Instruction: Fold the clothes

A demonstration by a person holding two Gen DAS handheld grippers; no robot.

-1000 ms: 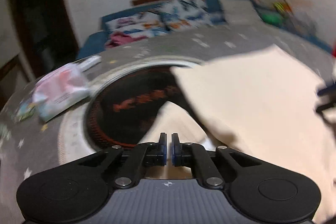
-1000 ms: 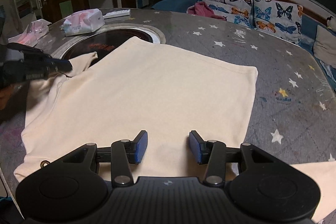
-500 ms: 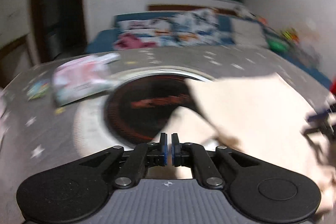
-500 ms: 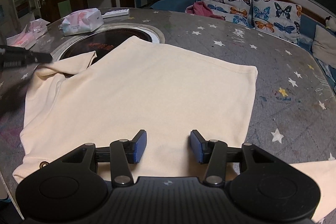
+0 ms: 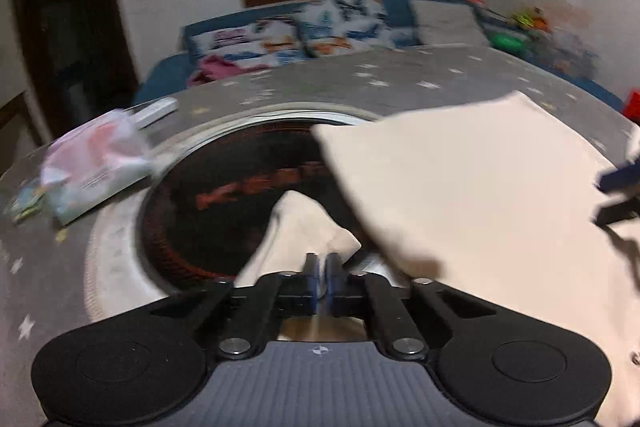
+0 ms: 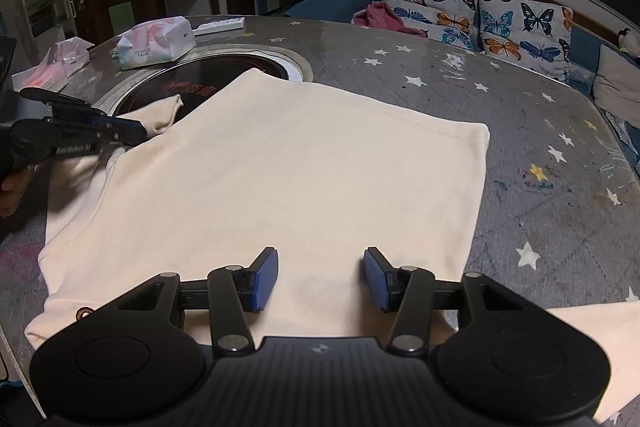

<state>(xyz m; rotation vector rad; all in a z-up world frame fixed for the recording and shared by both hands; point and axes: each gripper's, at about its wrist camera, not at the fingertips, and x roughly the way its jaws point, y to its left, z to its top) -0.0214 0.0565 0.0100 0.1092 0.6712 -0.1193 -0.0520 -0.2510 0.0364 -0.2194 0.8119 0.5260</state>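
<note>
Sleeve [image 5: 304,227] of the cream shirt [image 6: 280,179] sits pinched in our left gripper [image 5: 321,273]; our right gripper [image 6: 320,277] hovers wide above the shirt's near edge.

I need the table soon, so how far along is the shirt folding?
Early. Done: the cream shirt lies spread flat on the table. In hand: the left gripper is shut on the sleeve, lifting it; the right gripper hovers open over the shirt. Left: no fold shows yet.
</note>
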